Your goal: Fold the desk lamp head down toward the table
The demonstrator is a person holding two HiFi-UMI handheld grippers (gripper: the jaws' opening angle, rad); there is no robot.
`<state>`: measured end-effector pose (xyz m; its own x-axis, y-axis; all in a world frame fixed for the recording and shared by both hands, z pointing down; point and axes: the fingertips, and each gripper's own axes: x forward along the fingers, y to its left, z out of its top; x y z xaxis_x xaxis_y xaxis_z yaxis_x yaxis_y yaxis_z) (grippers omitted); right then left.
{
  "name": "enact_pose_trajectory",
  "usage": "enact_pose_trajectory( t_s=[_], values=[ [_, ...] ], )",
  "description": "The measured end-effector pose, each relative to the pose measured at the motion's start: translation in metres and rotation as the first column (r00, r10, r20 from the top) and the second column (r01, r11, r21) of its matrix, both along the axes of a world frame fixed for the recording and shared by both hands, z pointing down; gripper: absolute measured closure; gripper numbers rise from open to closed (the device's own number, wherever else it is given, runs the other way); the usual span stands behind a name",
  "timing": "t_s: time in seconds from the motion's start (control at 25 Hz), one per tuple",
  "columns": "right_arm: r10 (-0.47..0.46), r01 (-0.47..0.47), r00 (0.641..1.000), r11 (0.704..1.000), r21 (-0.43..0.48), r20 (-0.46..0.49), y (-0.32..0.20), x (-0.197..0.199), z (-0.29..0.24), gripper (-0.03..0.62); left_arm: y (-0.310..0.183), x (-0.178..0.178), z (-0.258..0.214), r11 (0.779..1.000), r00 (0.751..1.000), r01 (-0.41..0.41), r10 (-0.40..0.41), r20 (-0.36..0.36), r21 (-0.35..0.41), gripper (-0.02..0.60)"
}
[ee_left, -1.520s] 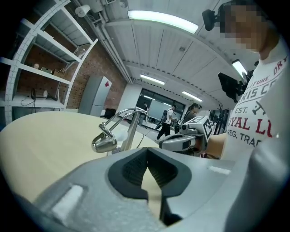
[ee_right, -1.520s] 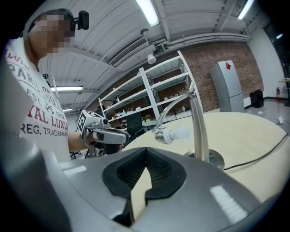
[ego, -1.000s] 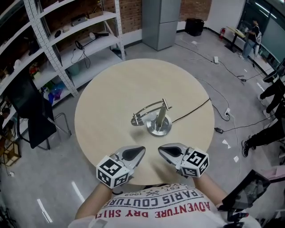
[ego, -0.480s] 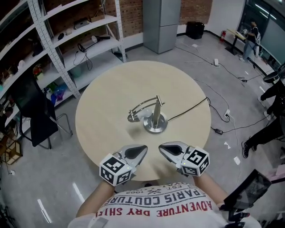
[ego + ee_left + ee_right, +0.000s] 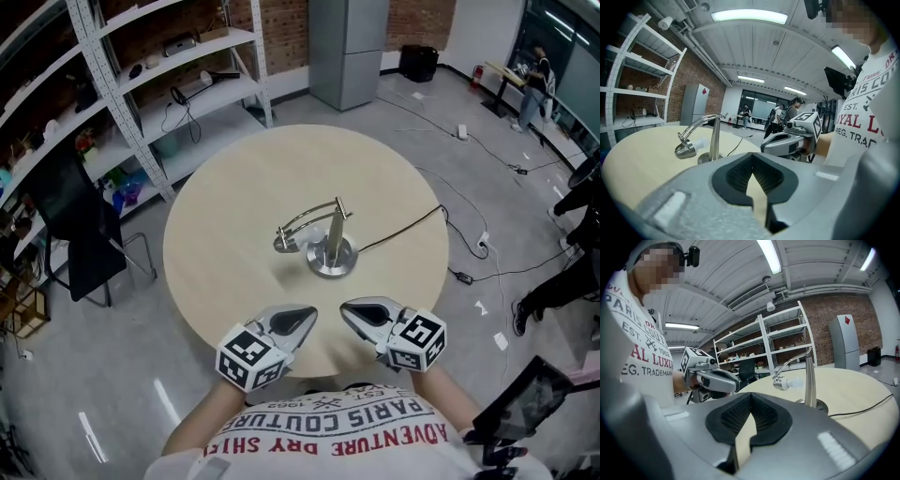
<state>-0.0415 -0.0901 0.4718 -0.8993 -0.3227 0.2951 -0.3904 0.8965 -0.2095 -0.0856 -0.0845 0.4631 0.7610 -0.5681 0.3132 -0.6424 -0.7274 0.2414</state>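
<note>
A chrome desk lamp stands near the middle of the round table. Its curved arm bends over to the left, and the head with its white bulb hangs low, close above the tabletop. The lamp also shows in the left gripper view and the right gripper view. My left gripper and right gripper hover side by side over the table's near edge, well short of the lamp. Both are shut with nothing between their pads.
A black power cord runs from the lamp base off the table's right edge to the floor. White metal shelving stands at the back left, a black chair to the left. Cables lie on the floor at right.
Both grippers stay shut in about the same place at the near edge. The view has shifted slightly; the lamp keeps its folded-over pose.
</note>
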Motion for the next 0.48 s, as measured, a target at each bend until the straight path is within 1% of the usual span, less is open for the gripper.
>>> enact_pose_trajectory(
  t_s=[0.16, 0.32, 0.48],
  values=[
    [-0.021, 0.021, 1.0, 1.0, 0.016, 0.0, -0.003, -0.009, 0.002, 0.592, 0.0, -0.002, 0.004, 1.0, 1.0, 0.0, 0.0, 0.025, 0.007, 0.581],
    [-0.043, 0.043, 0.999, 0.998, 0.041, 0.002, -0.003, -0.023, -0.003, 0.592, 0.001, -0.011, 0.004, 1.0, 1.0, 0.009, -0.009, 0.03, 0.007, 0.581],
    [-0.055, 0.055, 0.998, 0.998, 0.041, -0.008, 0.0, -0.028, -0.002, 0.592, 0.001, -0.017, 0.003, 1.0, 0.999, 0.009, -0.009, 0.036, 0.003, 0.581]
  ],
)
